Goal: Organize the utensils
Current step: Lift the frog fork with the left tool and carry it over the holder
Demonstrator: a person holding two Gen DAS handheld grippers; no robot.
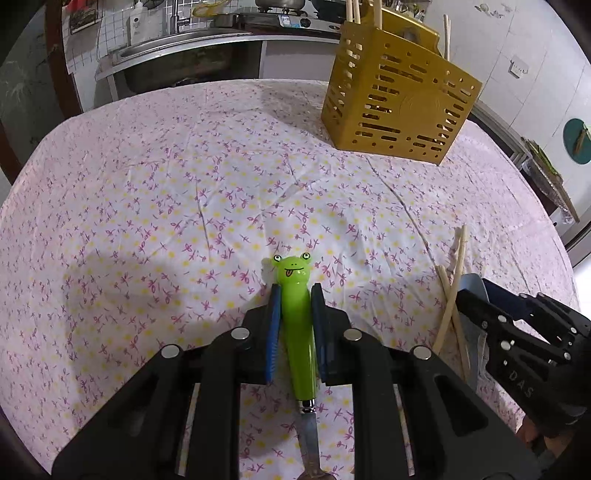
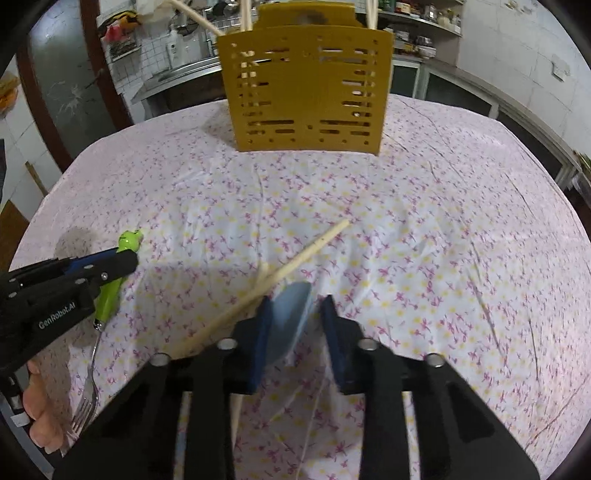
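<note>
My left gripper (image 1: 295,291) is shut on the green frog-shaped handle of a fork (image 1: 297,325); its metal tines show in the right wrist view (image 2: 86,406), low over the cloth. My right gripper (image 2: 299,306) is open, its jaws on either side of a pale blue spoon (image 2: 291,317); no pad visibly presses it. Two wooden chopsticks (image 2: 280,271) lie crossed on the cloth just left of that spoon, also seen in the left wrist view (image 1: 452,291). A yellow slotted utensil holder (image 2: 306,88) stands at the table's far side with chopsticks in it.
The table wears a white floral cloth (image 1: 166,184). Behind it stand a steel sink counter (image 1: 177,48) and kitchen shelves (image 2: 424,33). The right gripper's body (image 1: 517,339) sits at the left view's right edge.
</note>
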